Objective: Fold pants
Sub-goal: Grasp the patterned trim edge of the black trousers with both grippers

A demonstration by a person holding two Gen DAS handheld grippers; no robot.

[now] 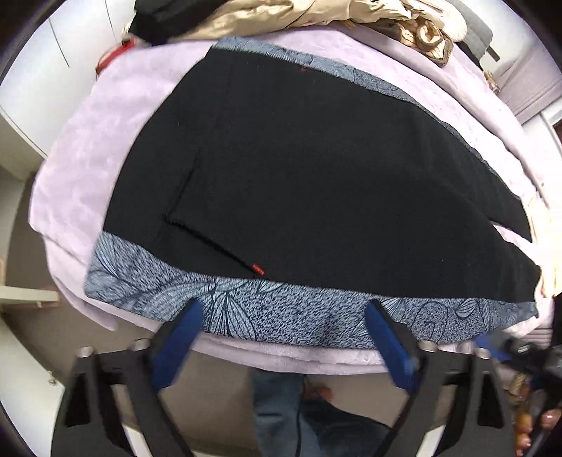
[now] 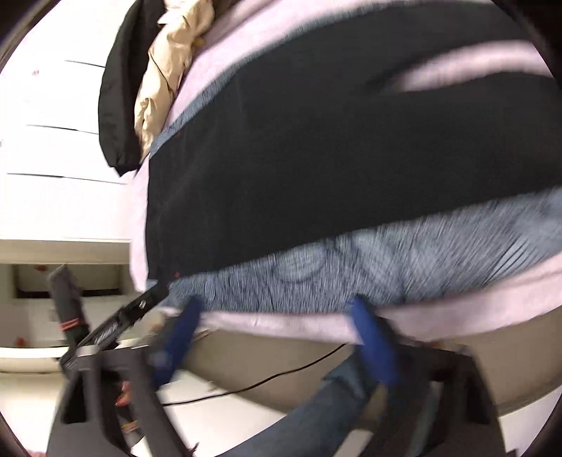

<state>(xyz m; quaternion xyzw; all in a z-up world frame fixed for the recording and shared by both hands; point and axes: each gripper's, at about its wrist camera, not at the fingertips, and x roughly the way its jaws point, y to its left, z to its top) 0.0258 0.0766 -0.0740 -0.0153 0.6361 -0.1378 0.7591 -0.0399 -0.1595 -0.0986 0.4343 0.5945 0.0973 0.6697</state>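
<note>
A: Item one, the pants (image 1: 316, 168)?
B: Black, spread flat on a blue patterned cloth (image 1: 281, 316), which lies on a lilac blanket (image 1: 87, 147) covering a bed. The cloth shows as a band along the near edge and a strip along the far edge. One split in the black fabric at the right end, blanket showing through.

A: Labels?
B: A small red tab (image 1: 259, 269) at a pocket seam near the front hem, and a red mark (image 1: 304, 69) at the far edge. Any writing is too small to read.

A: Left tool (image 1: 282, 327)?
B: Pointed steeply down over the near edge of the bed. Blue fingers (image 1: 182, 337) spread wide, tips over the patterned band, nothing between them.

A: Right tool (image 2: 275, 327)?
B: Angled down at the same near edge, further along. View blurred. Fingers (image 2: 372, 344) apart, tips at the blanket's border, gripping nothing.

A: Other stock?
B: A beige garment (image 1: 267, 17) and a black one (image 2: 116, 98) heaped at the far end. Jeans leg (image 1: 277, 404) of the person below, and a black cable (image 2: 267, 379) on the floor.
</note>
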